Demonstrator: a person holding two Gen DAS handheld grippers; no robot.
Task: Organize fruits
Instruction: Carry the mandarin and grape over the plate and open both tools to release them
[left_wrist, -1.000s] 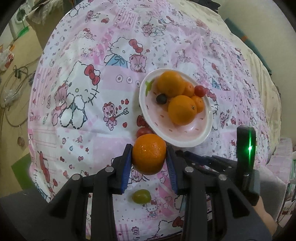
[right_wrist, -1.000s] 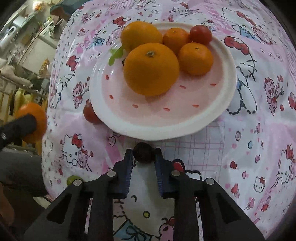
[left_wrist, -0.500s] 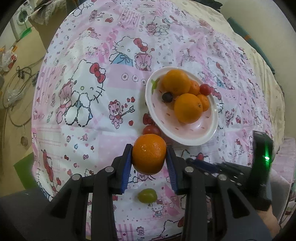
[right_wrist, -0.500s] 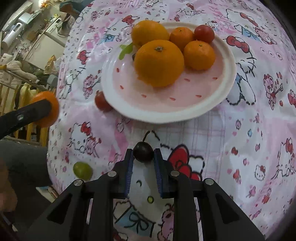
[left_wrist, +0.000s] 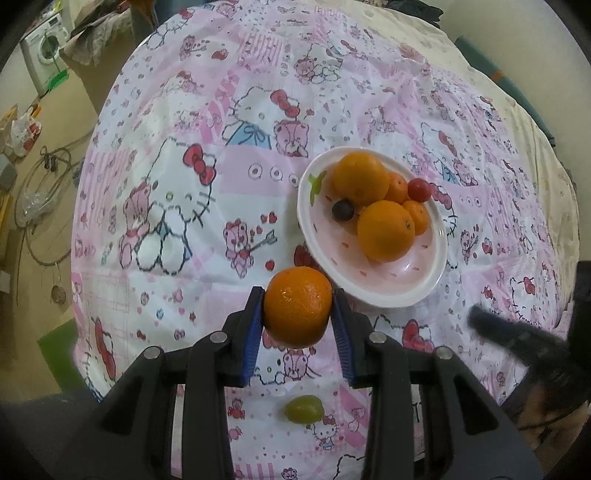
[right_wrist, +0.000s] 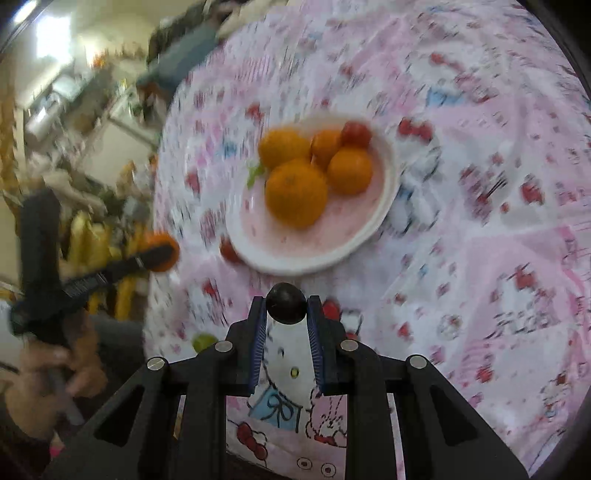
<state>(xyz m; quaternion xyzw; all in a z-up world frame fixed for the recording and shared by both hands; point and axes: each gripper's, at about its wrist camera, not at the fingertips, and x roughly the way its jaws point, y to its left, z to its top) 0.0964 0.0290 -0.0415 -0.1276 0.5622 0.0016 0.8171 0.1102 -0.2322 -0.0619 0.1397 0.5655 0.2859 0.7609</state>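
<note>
Left tongs (left_wrist: 298, 314) clamped on an orange (left_wrist: 297, 305), near the plate (left_wrist: 373, 295). Right tongs (right_wrist: 286, 314) pinching a dark grape (right_wrist: 286, 303) above the bed's front edge. Likely soft, slippery, easily crushed; best gripped gently across the middle.

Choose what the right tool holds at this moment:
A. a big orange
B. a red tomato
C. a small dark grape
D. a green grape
C: in the right wrist view, the right tool is shut on a small dark grape, held near the tips of its blue pads, above the cloth and short of the plate.
</note>
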